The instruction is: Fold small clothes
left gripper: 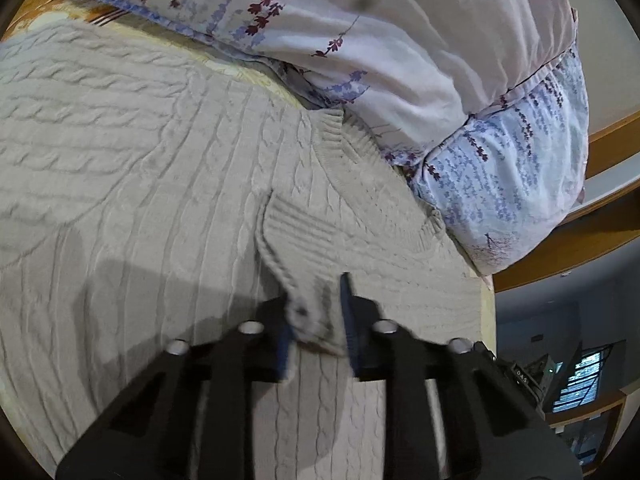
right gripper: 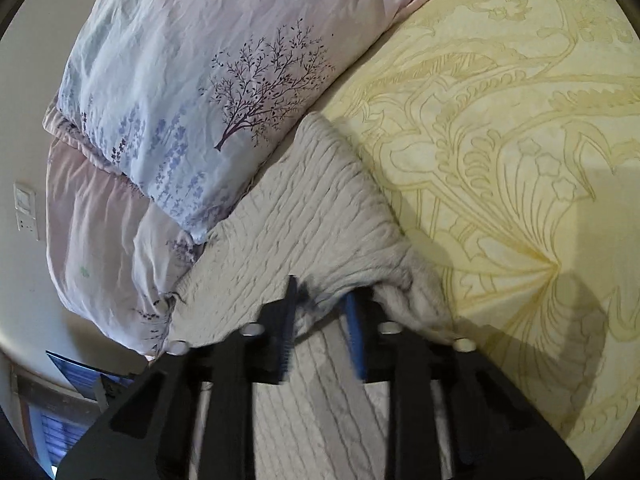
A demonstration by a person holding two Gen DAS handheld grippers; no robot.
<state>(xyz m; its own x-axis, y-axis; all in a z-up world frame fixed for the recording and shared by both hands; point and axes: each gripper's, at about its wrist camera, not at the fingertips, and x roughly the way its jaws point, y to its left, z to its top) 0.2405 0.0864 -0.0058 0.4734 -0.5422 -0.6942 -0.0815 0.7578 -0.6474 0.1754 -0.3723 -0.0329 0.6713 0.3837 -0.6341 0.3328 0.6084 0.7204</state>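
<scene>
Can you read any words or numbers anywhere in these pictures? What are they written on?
"D.A.S": tiny pale letters on the dark device at the right edge of the left wrist view; blurred, so this reading is unsure.
No writing on the cable-knit sweater, the floral pillows, the yellow bedsheet or the wall switch plate.

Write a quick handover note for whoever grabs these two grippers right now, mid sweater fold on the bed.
Left tongs: shut on a ribbed edge of the cream cable-knit sweater, lifted slightly off the rest.
Right tongs: shut on a bunched edge of the sweater.
Sweater lies on the yellow patterned bedsheet, up against the floral pillows.
Done: both edges gripped, one part already doubled over.
Left: carry both edges across, lay flat, finish the fold. Which part each gripper holds is hard to tell.
</scene>
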